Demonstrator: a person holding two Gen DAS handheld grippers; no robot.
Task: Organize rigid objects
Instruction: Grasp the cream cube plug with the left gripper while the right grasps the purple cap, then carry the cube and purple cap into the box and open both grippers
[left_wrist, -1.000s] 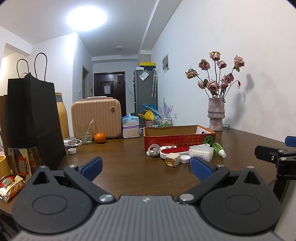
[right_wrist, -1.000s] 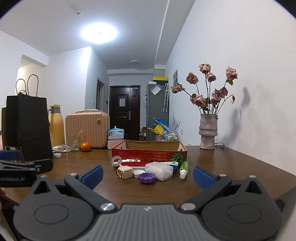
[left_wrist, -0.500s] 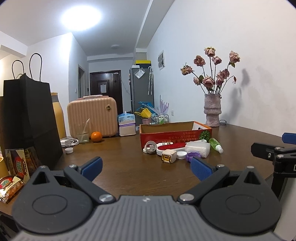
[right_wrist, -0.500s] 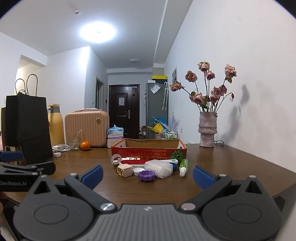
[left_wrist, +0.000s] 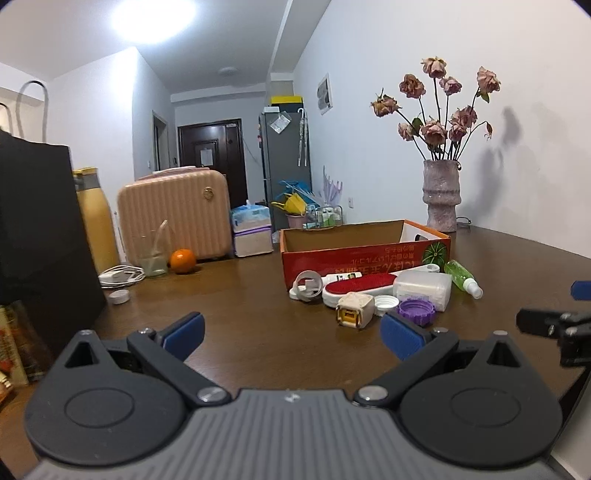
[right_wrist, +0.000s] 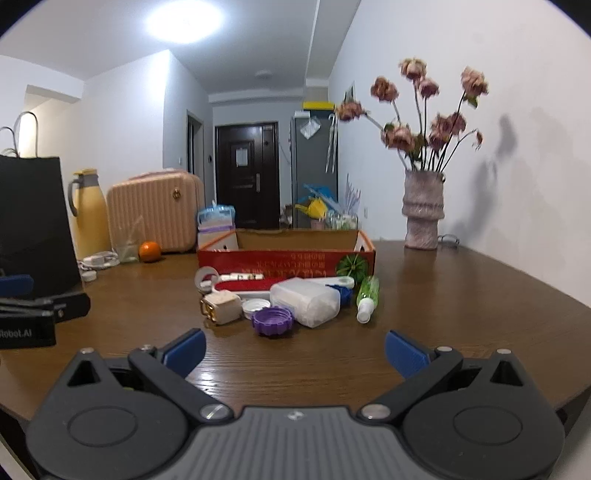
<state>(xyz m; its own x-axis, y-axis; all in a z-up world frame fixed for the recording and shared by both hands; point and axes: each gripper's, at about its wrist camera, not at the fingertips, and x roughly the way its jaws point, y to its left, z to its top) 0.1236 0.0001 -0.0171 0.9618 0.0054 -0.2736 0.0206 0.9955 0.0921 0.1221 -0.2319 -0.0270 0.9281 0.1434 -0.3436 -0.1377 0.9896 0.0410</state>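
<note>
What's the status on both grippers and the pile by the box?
Left gripper open, empty. Right gripper open, empty, short of the purple cap. Clutter in front of the red box, none gripped. Path clear.

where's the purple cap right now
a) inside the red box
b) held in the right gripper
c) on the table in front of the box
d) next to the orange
c: the purple cap lies on the table among the small items in front of the red box; both grippers are open and hold nothing.
</note>
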